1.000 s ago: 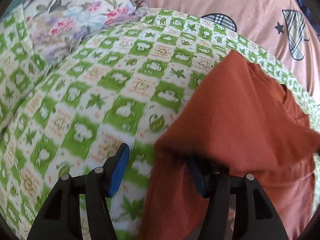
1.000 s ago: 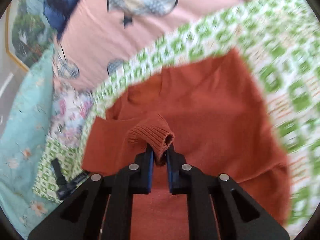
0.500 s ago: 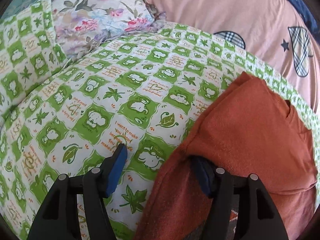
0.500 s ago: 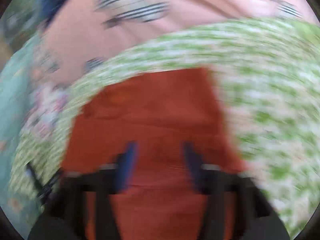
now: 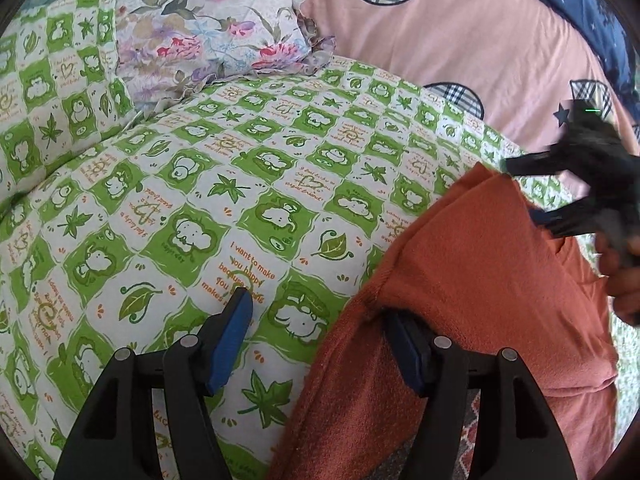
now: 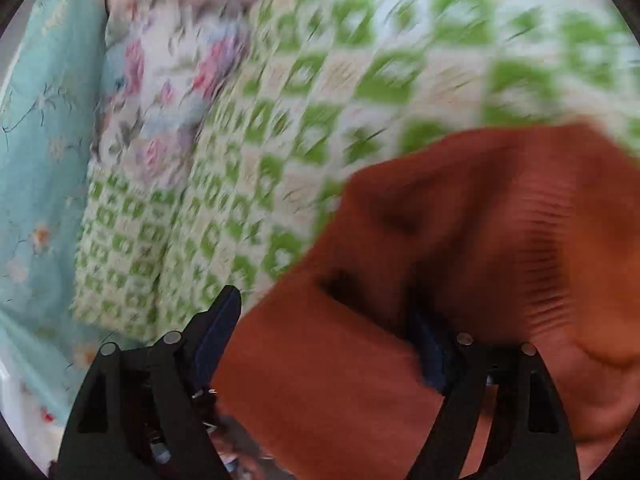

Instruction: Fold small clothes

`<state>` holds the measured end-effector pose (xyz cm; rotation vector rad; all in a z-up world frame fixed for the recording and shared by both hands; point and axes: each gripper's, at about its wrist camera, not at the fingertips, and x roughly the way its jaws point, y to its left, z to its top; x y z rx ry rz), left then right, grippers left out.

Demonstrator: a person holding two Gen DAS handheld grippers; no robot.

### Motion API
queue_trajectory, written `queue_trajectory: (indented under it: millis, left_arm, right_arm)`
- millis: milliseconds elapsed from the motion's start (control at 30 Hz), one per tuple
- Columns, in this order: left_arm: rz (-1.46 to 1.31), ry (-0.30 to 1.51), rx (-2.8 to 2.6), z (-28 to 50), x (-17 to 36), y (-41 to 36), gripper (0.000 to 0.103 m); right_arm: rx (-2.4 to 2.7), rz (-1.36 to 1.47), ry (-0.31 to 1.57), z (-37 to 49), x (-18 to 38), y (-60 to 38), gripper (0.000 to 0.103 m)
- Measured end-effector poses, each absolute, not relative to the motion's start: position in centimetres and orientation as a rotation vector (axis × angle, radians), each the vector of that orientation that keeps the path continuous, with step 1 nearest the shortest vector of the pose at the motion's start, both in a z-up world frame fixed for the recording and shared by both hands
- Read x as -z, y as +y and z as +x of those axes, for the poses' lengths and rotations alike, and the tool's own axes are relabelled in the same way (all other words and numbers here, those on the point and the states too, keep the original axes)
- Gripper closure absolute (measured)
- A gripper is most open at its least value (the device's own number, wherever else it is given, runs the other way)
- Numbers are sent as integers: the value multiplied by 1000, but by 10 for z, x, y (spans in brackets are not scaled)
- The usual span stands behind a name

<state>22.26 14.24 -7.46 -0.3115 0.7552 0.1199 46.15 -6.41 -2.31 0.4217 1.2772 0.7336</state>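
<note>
Your left gripper (image 5: 320, 344) stands wide, holding nothing; its right pad is tucked under a fold of the rust-orange sweater (image 5: 480, 280), which lies on the green-checked quilt (image 5: 200, 200) towards its right edge. Your right gripper (image 6: 324, 340) is also spread, empty, with the knit draped over one finger, though that view is blurred. The risk I see: pull either hand away and the soft knit may drag along, undoing the fold. Close too early and you may pinch quilt as well.
</note>
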Motion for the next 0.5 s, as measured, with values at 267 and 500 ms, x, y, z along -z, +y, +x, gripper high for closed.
queue_trajectory:
  millis: [267, 500]
  left_arm:
    - [-360, 690, -76, 217, 74, 147, 36]
    - [-393, 702, -57, 219, 75, 150, 36]
  right_arm:
    - [-890, 720, 1102, 501, 32, -30, 10]
    - [-718, 773, 873, 473, 4, -94, 11]
